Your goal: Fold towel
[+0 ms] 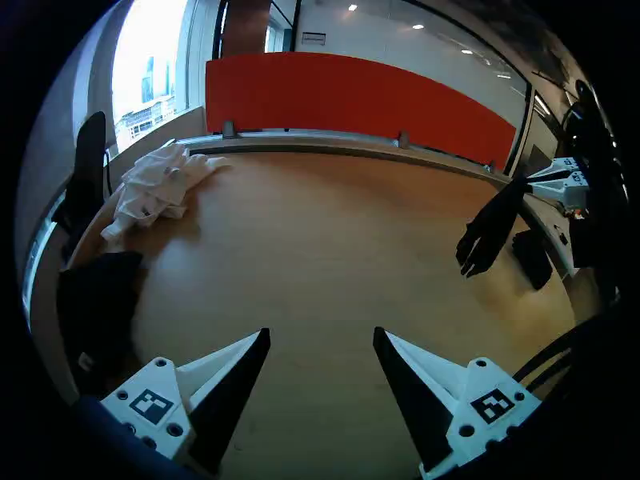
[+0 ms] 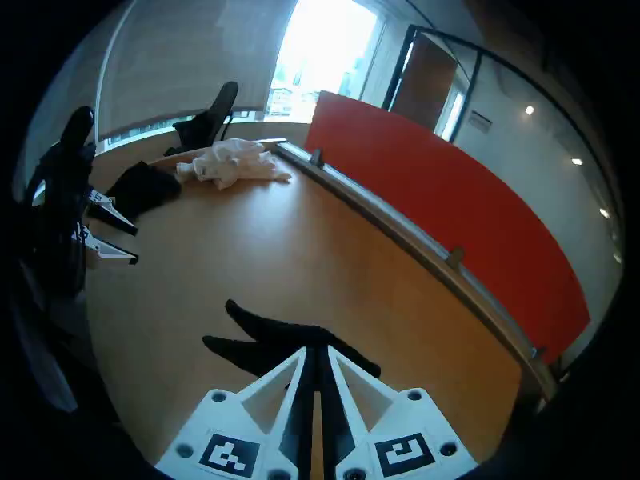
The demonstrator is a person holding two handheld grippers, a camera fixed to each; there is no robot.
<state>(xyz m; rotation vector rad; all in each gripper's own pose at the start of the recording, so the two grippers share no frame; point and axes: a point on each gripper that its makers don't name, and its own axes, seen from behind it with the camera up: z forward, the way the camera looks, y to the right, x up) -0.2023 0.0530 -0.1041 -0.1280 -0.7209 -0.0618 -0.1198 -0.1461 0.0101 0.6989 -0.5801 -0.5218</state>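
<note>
Holding: right gripper point(image 2: 318, 354), fingers drawn together to a thin slit and pinched on the black towel point(image 2: 272, 336).
Towel position: bunched and dark, reaching forward from the right gripper's tips over the wooden table point(image 2: 264, 248). In the left gripper view it hangs point(image 1: 488, 228) from those tips at the table's right side. Cannot tell whether its lower end touches the wood.
Left gripper: fingers spread wide point(image 1: 320, 332) with nothing between them, bare tabletop point(image 1: 336, 232) below. In the right gripper view it sits at the far left point(image 2: 134, 245), well apart from the towel, jaws parted.
White cloth: crumpled heap point(image 1: 160, 184) at the table's far corner, beside the window point(image 1: 148, 64); also seen from the right gripper view point(image 2: 232, 164).
Dark cloth: lies at the table edge point(image 1: 100, 296), near the white heap point(image 2: 144, 188).
Backdrop: red partition point(image 1: 352, 96) runs along the far edge of the table; black chair point(image 1: 88, 168) stands past the corner.
</note>
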